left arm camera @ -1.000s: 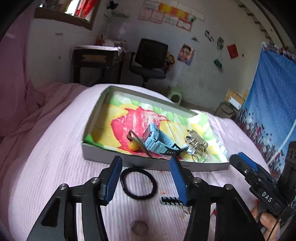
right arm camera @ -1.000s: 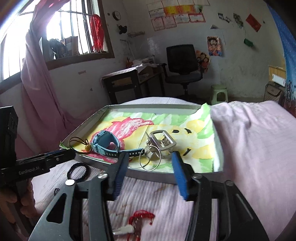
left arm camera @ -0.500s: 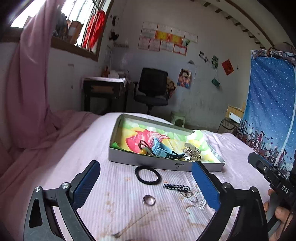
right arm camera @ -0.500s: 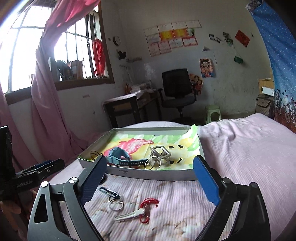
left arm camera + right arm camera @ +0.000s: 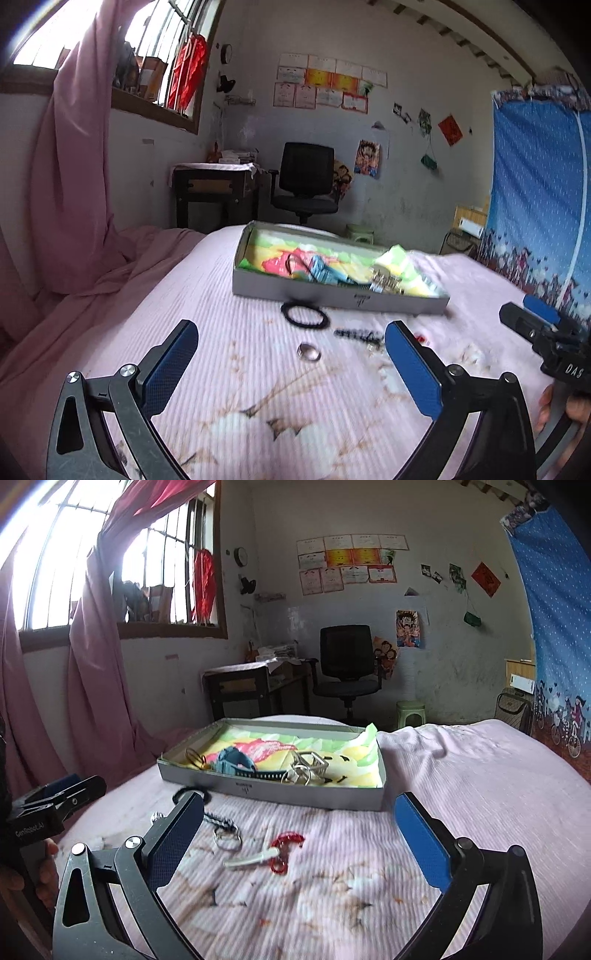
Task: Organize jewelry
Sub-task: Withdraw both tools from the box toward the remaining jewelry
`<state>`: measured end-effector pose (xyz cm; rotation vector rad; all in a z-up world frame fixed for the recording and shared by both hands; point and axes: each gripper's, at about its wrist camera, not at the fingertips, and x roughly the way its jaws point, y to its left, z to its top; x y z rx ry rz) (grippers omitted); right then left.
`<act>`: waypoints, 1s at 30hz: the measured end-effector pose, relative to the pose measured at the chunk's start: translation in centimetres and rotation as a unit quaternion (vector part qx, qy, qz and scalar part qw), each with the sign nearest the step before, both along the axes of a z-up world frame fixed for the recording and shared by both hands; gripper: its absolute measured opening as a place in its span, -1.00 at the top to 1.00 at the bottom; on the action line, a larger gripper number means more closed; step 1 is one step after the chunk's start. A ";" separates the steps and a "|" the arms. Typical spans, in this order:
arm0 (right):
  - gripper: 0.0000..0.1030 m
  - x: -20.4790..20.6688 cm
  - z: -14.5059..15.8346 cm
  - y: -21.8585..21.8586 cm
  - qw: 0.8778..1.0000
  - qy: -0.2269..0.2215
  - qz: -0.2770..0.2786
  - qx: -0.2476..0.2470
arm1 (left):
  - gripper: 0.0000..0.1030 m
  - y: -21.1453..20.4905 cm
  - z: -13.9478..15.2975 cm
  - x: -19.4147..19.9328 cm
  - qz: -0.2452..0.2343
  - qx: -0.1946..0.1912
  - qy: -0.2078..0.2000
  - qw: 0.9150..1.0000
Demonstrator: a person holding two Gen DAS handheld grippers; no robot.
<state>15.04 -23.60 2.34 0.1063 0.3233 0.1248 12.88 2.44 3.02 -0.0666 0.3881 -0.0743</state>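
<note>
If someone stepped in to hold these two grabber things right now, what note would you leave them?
Left gripper: open, empty, above the bedspread.
Right gripper: jaws opening, nothing between them.
In the box: blue watch, metal clip piece, cord with a yellow bead.
Left on the pink bedspread, in front of the box: black hair tie, silver ring, beaded chain with key ring, key on a red coil.
To do: move those four into the box.
</note>
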 end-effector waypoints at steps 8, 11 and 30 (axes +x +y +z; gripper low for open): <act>-0.97 0.4 -1.5 0.5 0.998 0.045 0.011 -0.033 | -0.98 0.7 -1.2 1.0 -0.008 0.000 0.043 0.999; -0.97 1.0 -2.1 1.1 0.997 0.068 0.013 -0.045 | -0.98 0.9 -1.7 1.5 -0.013 -0.004 0.061 0.998; -0.34 3.9 -5.0 1.8 0.983 0.175 0.012 -0.051 | -0.78 -0.8 -3.0 4.5 -0.062 0.025 0.108 0.992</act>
